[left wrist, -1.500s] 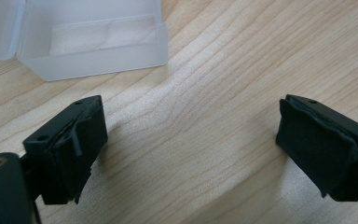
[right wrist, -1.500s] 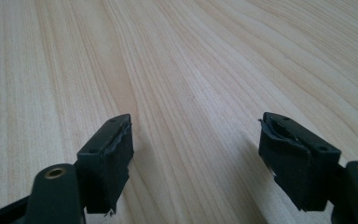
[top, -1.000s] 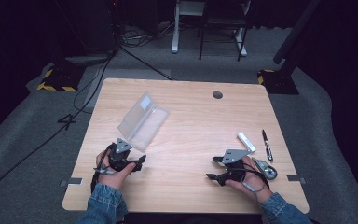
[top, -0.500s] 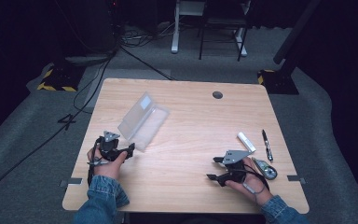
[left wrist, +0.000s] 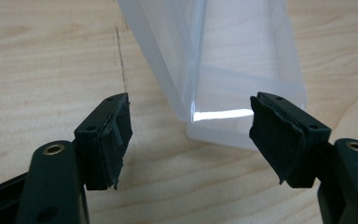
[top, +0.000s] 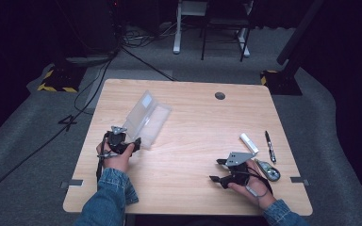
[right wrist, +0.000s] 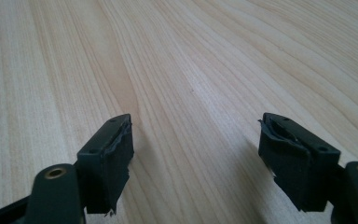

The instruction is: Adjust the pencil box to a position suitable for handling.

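No label or writing can be read on anything here; the clear plastic case (top: pixel 146 118) is blank and see-through, and the small things by the right edge are too small to make out any print.

The case lies open on the left half of the tabletop (top: pixel 193 141), running slantwise from near the far left corner down toward the left edge. The left gripper (top: pixel 131 144) is right at its near end. In the left gripper view the case's near end (left wrist: pixel 242 93) sits between the two black pads (left wrist: pixel 109 140), which stand spread with a gap on each side, so nothing is pinched. These jaws have just been closing a little, with the case end between them. Against the earlier pictures, the left hand has slid toward the left edge and turned, so the gripper now points across at the case rather than up along it.

The right gripper (top: pixel 219 170) rests near the front right corner, jaws spread wide over bare wood, holding nothing; it has not shifted. Just beyond it lie a white stick (top: pixel 248 142), a black pen (top: pixel 269 146) and a small metal item (top: pixel 268 170), unmoved.
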A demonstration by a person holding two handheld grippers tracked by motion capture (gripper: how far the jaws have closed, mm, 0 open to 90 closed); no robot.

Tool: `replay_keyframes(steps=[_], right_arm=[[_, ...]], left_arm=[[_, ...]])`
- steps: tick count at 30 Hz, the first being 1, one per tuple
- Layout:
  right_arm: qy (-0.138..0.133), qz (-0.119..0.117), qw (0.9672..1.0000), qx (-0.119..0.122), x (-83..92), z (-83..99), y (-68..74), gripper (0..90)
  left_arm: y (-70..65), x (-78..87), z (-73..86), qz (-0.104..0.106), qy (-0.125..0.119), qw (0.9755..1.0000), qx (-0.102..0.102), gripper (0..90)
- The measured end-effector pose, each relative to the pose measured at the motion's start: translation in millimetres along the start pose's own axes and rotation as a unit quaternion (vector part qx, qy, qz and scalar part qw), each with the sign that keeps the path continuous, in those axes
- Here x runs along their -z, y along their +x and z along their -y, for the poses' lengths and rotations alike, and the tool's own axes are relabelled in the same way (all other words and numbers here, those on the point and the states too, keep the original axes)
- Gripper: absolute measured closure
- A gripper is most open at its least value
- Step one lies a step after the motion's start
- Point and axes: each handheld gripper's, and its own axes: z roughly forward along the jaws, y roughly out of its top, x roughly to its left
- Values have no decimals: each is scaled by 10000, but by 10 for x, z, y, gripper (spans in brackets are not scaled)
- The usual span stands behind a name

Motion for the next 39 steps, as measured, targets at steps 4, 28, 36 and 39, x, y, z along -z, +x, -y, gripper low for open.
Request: replay_keyframes(steps=[4,28,36,39], right_arm=[[-6,24,10000,-15,16,15,12,265],[-64,33,9998,-209,243,-37,25,370],[-388,217,9985,-315,500,-113,-25,370],[-447,294,9980,-340,575,-109,-58,370]], left_arm=[[-40,-56,-28,23,-18,10000,-15,287],[-206,-181,39,801,429,9882,-1232,565],[-428,-127,96,1358,644,9688,-1970,581],[-587,-97,126,1637,724,9504,-2542,587]])
